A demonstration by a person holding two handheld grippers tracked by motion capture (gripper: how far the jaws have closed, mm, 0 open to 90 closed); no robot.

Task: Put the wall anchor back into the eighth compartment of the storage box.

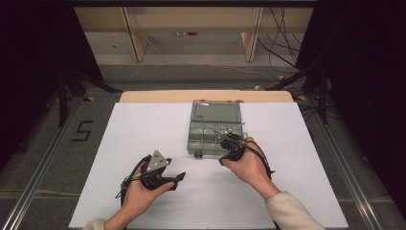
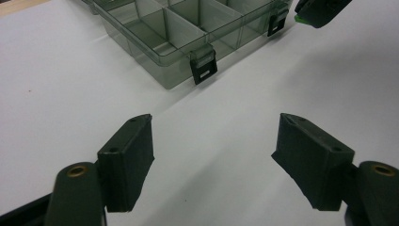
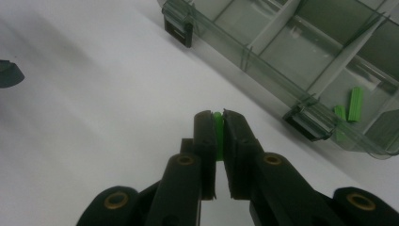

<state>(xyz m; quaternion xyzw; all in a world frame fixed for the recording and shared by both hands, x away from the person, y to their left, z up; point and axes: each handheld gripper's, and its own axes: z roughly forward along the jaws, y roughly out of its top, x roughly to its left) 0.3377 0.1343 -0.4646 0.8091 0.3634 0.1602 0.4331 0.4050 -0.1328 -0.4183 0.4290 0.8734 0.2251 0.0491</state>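
Ahead of the left gripper's (image 2: pixel 214 155) wide-spread fingers (image 2: pixel 126 162), bare white table (image 2: pixel 70 94) is lying open, and nothing is standing between them. Beyond them the open, smoky-clear plastic compartment box (image 2: pixel 160 35) is blocking the way, its low front wall and black latch (image 2: pixel 203 66) facing the fingers. The right gripper (image 3: pixel 217 136), its fingers pinching a small green plastic piece (image 3: pixel 217 134), is hanging just beside that front wall; thin upright dividers (image 3: pixel 277 30) are splitting the box's inside into narrow cells. To the side of those fingers away from the box, the table is lying bare.
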